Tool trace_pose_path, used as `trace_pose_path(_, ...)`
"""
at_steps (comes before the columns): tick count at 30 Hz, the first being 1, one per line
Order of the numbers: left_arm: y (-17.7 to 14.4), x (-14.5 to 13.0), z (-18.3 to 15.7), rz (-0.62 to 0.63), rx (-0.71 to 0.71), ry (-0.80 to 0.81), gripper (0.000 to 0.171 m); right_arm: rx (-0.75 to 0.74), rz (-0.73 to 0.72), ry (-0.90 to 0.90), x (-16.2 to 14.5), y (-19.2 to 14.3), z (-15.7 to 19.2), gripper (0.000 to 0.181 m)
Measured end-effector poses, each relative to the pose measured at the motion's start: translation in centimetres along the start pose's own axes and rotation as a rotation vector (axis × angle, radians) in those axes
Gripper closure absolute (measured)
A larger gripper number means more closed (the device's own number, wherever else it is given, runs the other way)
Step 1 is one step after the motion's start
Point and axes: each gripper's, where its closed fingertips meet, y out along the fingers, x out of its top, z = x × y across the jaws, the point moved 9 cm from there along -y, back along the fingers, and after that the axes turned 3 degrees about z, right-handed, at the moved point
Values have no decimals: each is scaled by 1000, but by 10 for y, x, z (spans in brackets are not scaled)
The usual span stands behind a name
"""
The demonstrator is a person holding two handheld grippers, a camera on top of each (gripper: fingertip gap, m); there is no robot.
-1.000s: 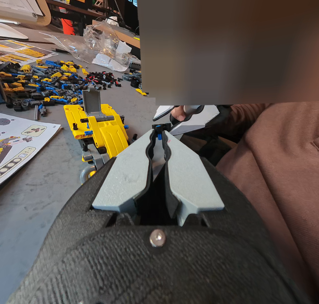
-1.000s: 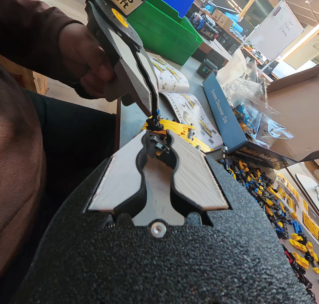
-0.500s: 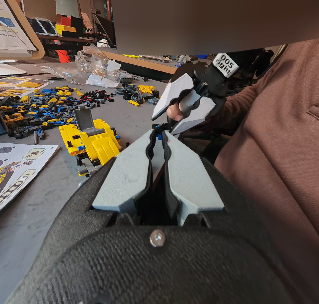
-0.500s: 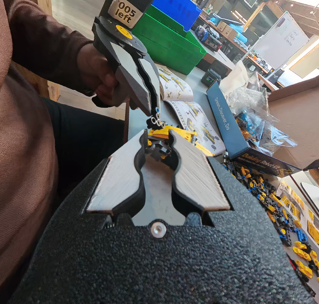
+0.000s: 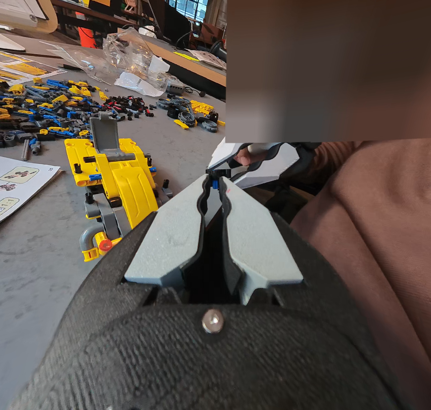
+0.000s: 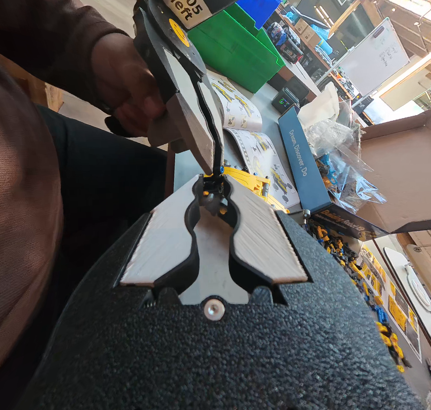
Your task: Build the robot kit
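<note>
My left gripper (image 5: 214, 181) is shut on a small black-and-blue pin piece (image 5: 216, 174). My right gripper (image 6: 211, 179) is shut on a small black, grey and yellow sub-assembly (image 6: 211, 190). The two tips meet over the person's lap at the table edge, and the pin piece (image 6: 220, 169) touches the top of the sub-assembly. The left gripper's fingers (image 6: 198, 130) come down from above in the right wrist view. The right gripper's fingers (image 5: 263, 172) show just beyond my left tips. A partly built yellow model (image 5: 121, 179) lies on the grey table (image 5: 35, 270), to the left.
Loose yellow, blue and black parts (image 5: 46, 109) and grey wheels (image 5: 186, 115) are spread at the back. An open instruction booklet (image 6: 256, 147), a blue box (image 6: 300, 163), plastic bags (image 5: 130, 56) and a green bin (image 6: 233, 49) surround the model. A person's brown sleeve (image 5: 373, 235) is at right. My two grippers' fingertips are within a few centimetres of each other.
Half a second ago the two grippers were slightly apart, with the right one raised. Now their tips are together again, and the pin piece touches the sub-assembly.
</note>
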Motion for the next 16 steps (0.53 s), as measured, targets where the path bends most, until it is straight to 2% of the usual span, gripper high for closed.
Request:
trace_pose_path(9, -11, 0, 11, -53, 39, -25, 167, 7, -9, 122, 3, 17, -7, 169)
trace_pose_path(16, -15, -3, 15, -27, 53, 29, 167, 71, -11, 210, -1, 26, -9, 169)
